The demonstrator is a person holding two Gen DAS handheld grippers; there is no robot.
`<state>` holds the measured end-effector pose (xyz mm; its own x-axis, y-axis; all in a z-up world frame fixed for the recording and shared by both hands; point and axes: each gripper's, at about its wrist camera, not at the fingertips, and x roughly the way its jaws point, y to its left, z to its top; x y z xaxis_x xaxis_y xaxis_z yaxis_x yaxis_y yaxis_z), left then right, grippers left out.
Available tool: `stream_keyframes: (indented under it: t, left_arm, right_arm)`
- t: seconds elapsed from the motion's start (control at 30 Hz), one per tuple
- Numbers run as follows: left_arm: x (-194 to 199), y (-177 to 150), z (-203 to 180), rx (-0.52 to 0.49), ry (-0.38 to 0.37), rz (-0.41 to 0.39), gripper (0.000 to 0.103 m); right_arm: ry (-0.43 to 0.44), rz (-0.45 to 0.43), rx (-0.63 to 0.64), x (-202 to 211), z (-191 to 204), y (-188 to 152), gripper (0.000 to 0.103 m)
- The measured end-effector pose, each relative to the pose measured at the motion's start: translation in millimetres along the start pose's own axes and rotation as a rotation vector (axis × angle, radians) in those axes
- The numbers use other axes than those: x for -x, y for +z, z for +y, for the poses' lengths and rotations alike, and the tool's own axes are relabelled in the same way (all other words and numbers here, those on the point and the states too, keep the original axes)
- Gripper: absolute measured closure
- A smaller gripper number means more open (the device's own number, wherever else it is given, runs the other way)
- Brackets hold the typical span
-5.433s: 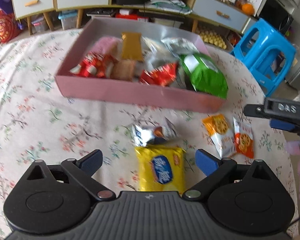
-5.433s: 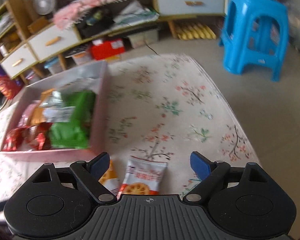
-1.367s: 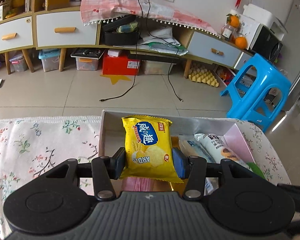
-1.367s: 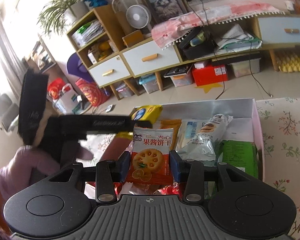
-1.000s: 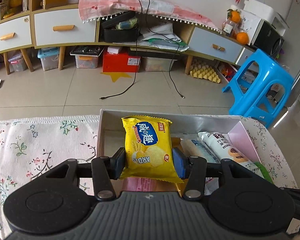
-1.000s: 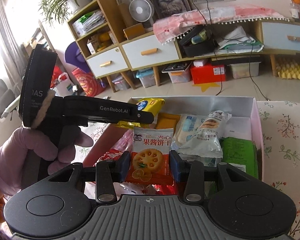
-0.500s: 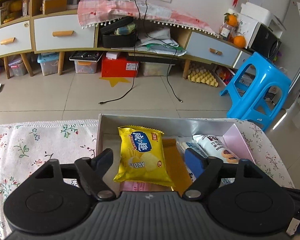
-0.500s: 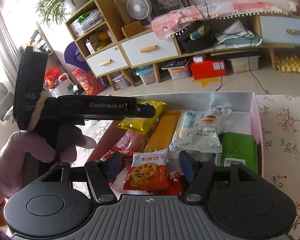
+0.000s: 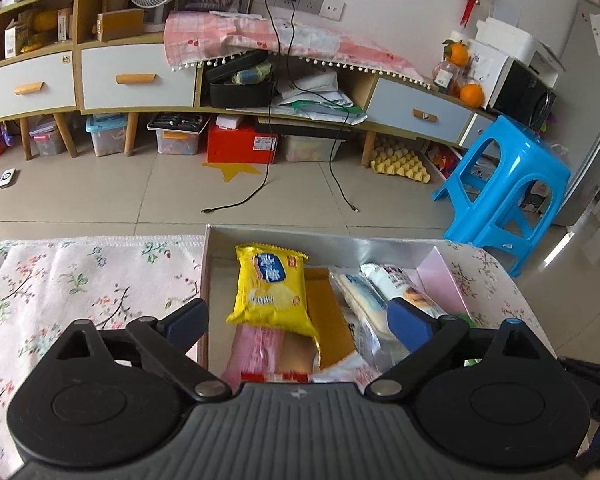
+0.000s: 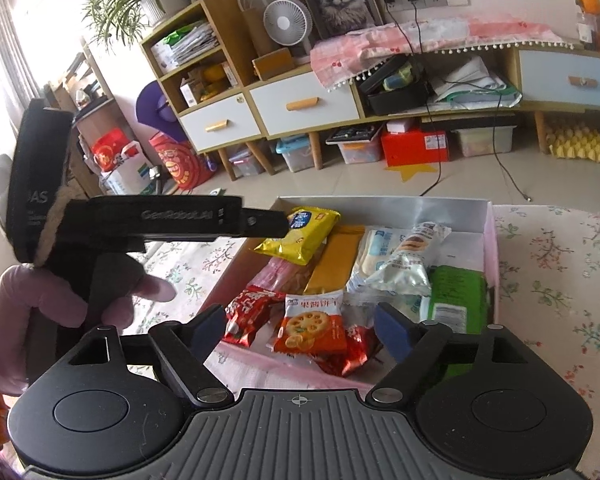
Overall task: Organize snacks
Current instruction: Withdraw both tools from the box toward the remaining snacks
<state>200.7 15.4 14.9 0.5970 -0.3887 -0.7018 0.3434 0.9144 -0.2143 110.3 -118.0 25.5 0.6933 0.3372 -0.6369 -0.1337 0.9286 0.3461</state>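
While both claws are opening, left claw (image 9: 298, 322) and right claw (image 10: 300, 330) pinch nothing; yellow chip bag (image 9: 270, 290) and orange biscuit packet (image 10: 314, 328) lie loose in the pink box (image 10: 494, 248), mid-frame.

A beige tiled floor (image 9: 300, 196) runs to a long wooden sideboard (image 9: 140, 80) along a white wall (image 9: 400, 8); a blue plastic stool (image 9: 504, 188) stands nearby

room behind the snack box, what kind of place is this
Most likely a lived-in home living room: a long wooden sideboard with drawers, a desk fan beside a framed cat picture, and a blue plastic stool on the tiled floor.
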Motion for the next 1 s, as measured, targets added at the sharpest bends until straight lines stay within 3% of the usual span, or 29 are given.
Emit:
stream_keyframes:
  t: [0.5,0.7,0.87,1.0]
  left_arm:
    - [43.7,-42.0,-14.4,-0.011,0.095,0.039,0.001]
    - [55.2,-66.9,-12.9,0.052,0.135,0.059,0.0]
    - [54.1,-79.7,-14.6,0.089,0.166,0.071,0.0]
    - [52.5,-96.6,-19.5,0.09,0.151,0.063,0.0]
  right_arm:
    - [-0.071,0.009,-0.013,41.4,-5.7,-24.6,0.011]
    - [-0.101,0.007,0.002,47.9,-12.0,-37.7,0.01]
    - [-0.162,0.028,0.046,49.8,-23.9,-51.4,0.01]
    - [-0.218,0.017,0.08,53.9,-36.5,-58.2,0.007]
